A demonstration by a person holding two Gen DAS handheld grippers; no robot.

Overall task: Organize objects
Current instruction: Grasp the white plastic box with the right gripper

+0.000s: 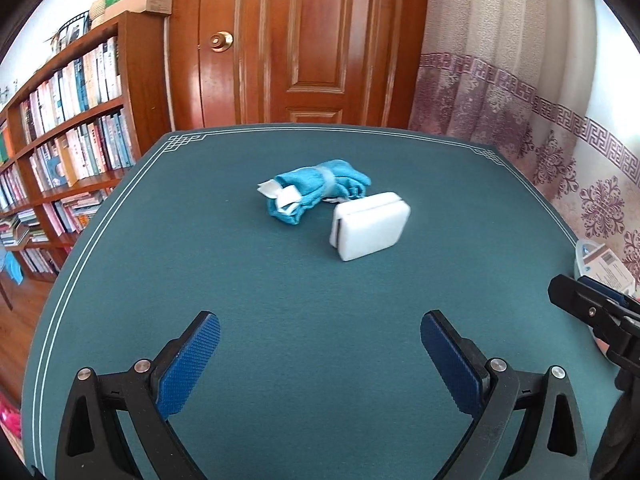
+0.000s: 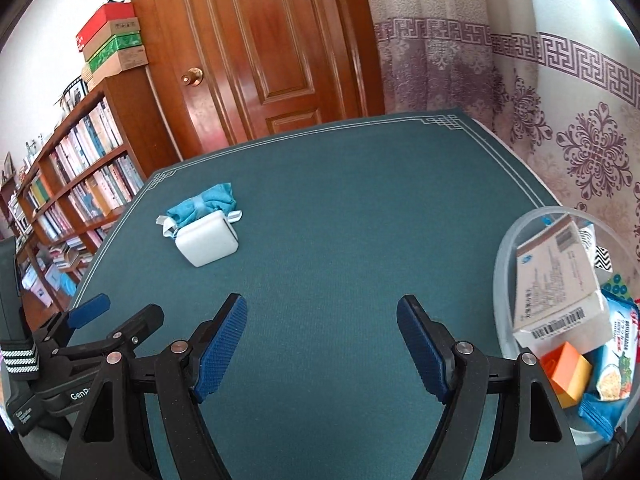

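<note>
A rolled blue cloth [image 1: 316, 192] with a white tag lies mid-table, touching a white rounded block [image 1: 370, 226] just right of it. Both also show in the right wrist view, the cloth [image 2: 204, 204] behind the block [image 2: 208, 240]. My left gripper [image 1: 320, 354] is open and empty, hovering near the front of the table, well short of both. My right gripper [image 2: 322, 338] is open and empty, to the right of the left one. A clear plastic bin [image 2: 504, 248] at the table's right edge holds a white box [image 2: 556, 284], an orange box [image 2: 568, 372] and blue snack packets [image 2: 616, 356].
The table has a teal mat [image 1: 280, 280] with a white line border. A wooden door [image 1: 304, 40] stands behind it, a bookshelf [image 1: 64, 152] to the left, a patterned curtain [image 1: 520, 100] to the right. The bin's edge [image 1: 578, 256] shows at far right.
</note>
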